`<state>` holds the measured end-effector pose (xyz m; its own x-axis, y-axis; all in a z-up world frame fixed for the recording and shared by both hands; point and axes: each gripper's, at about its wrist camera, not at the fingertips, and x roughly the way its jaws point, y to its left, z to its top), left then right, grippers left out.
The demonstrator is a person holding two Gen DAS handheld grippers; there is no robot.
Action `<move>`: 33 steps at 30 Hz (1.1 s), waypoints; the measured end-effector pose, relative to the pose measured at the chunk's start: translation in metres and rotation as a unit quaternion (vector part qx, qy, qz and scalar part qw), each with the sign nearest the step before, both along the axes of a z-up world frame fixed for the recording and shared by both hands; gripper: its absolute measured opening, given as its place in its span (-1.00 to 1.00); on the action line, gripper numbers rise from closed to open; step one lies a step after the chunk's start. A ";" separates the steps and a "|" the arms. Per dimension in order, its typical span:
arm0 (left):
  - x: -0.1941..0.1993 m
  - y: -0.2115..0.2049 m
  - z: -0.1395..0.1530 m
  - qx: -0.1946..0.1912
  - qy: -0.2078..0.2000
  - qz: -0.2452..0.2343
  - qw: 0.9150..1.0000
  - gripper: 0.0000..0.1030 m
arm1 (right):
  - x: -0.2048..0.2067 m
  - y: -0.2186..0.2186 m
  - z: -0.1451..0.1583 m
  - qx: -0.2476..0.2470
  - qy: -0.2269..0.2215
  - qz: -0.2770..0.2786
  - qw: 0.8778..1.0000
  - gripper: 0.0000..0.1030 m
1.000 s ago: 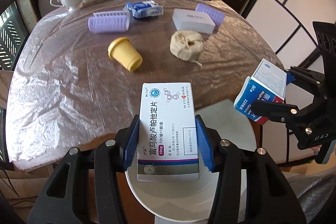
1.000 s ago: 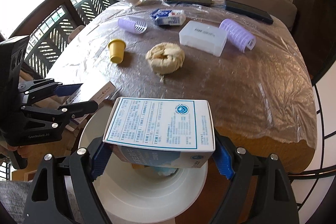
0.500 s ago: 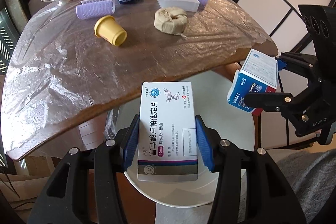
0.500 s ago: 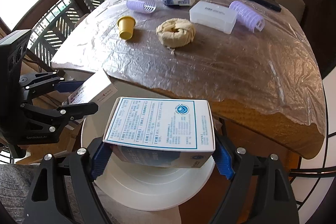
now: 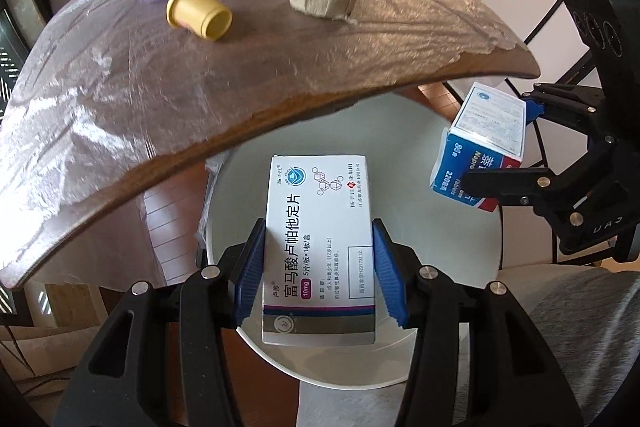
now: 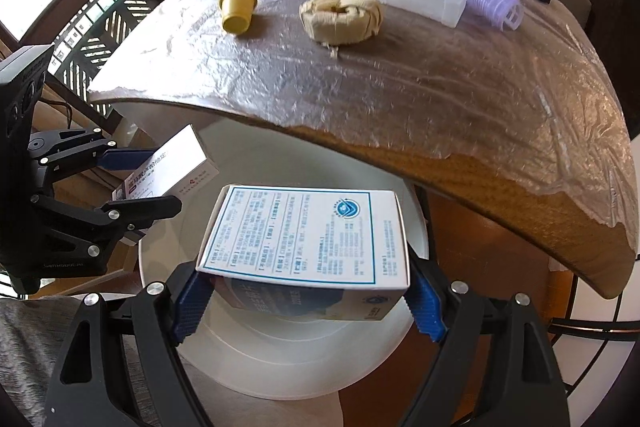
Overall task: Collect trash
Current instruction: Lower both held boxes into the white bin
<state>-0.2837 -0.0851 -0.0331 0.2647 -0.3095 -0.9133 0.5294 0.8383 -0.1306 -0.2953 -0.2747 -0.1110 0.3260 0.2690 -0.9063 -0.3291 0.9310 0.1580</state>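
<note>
The left gripper pinches a white medicine box flat between its blue pads, above the white round bin beside the counter. The right gripper clamps a blue-and-white medicine carton over the same bin.
</note>
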 end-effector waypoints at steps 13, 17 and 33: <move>0.005 -0.002 -0.034 0.024 0.020 0.006 1.000 0.01 | 0.001 0.003 -0.027 -0.008 0.020 0.009 1.000 0.57; 0.007 -0.007 -0.044 0.031 0.024 0.007 0.999 0.01 | 0.004 0.004 -0.038 -0.010 0.027 0.010 1.000 0.57; 0.014 -0.023 -0.071 0.053 0.034 -0.004 0.998 0.01 | 0.013 0.009 -0.068 -0.028 0.044 0.023 0.998 0.57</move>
